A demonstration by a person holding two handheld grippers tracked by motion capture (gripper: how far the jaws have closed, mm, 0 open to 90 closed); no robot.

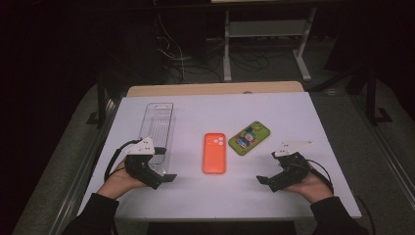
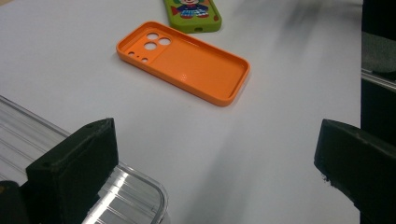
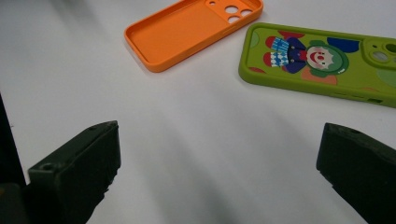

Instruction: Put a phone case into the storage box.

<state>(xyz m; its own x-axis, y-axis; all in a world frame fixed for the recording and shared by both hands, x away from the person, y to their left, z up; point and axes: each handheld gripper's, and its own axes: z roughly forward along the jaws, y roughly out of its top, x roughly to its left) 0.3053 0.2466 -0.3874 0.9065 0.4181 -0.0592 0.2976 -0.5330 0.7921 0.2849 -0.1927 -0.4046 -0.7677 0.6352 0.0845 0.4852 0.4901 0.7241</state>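
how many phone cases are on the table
2. The orange case lies open side up at the table's middle; the green cartoon case lies face up, angled, just to its right. None seems hidden.

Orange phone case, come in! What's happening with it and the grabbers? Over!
Both grippers open, left, right, holding nothing. Orange phone case lies hollow side up on table, untouched, green clown case beside it. Clear tray near left gripper; nothing blocking.

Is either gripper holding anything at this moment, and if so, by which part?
Nothing is held. The left gripper and right gripper both stand open over bare table, short of the orange case.
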